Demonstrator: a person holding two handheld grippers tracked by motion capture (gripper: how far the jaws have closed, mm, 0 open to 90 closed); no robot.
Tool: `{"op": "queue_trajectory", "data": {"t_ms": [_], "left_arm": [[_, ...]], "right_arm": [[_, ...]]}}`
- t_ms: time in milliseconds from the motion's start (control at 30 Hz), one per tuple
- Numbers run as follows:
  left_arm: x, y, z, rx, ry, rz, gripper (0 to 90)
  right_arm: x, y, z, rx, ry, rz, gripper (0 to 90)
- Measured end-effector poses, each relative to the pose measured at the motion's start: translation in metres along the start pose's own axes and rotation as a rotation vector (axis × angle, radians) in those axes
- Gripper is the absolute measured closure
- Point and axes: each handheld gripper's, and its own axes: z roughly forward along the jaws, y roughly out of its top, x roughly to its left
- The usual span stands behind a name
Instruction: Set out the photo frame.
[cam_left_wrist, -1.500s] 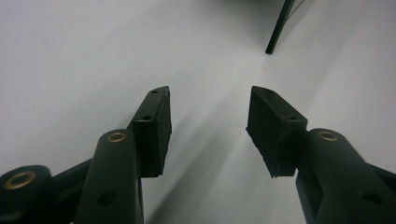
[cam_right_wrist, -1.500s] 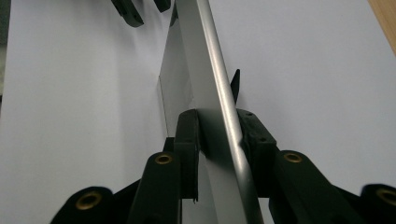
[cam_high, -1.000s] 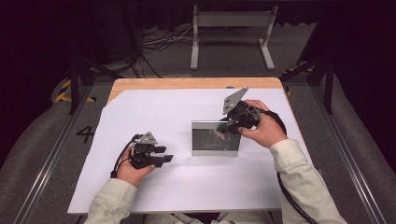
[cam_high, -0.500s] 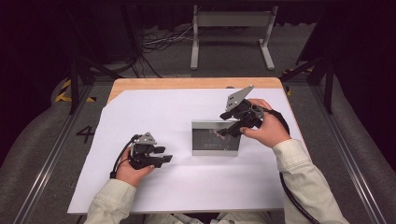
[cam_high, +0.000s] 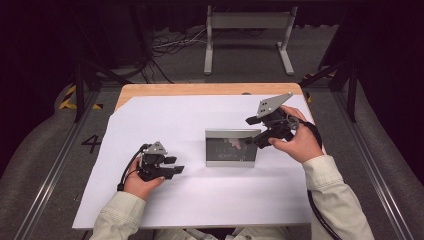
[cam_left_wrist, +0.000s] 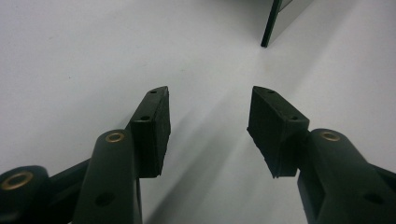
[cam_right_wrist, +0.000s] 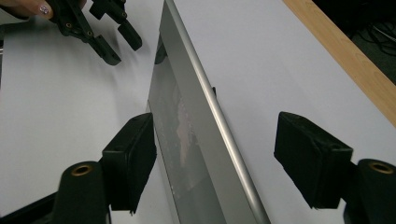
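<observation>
Jaws of my right hand-held gripper (cam_right_wrist: 212, 158) had just spread, straddling the picture frame (cam_high: 233, 148) standing mid-counter (cam_high: 165, 120), seemingly self-supported; my left hand-held gripper (cam_left_wrist: 208, 128) waited at nine o'clock, agape, empty.

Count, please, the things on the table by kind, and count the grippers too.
Silver-framed rectangular picture frame, standing upright: 1
Large white paper sheet covering the wooden table: 1
Black two-jaw grippers, left gripper and right gripper: 2
Total: 4
</observation>
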Motion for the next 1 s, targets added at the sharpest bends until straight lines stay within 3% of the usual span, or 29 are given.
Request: {"op": "queue_trajectory", "data": {"t_ms": [533,1000], "left_arm": [[-0.001,0.003,0.003,-0.001,-0.008,0.002,49.2],[-0.001,0.003,0.003,-0.004,-0.005,0.003,48.5]], "right_arm": [[-0.002,-0.027,-0.028,-0.020,-0.044,0.056,27.8],[0.000,-0.066,-0.041,-0.127,-0.119,0.163,24.7]]}}
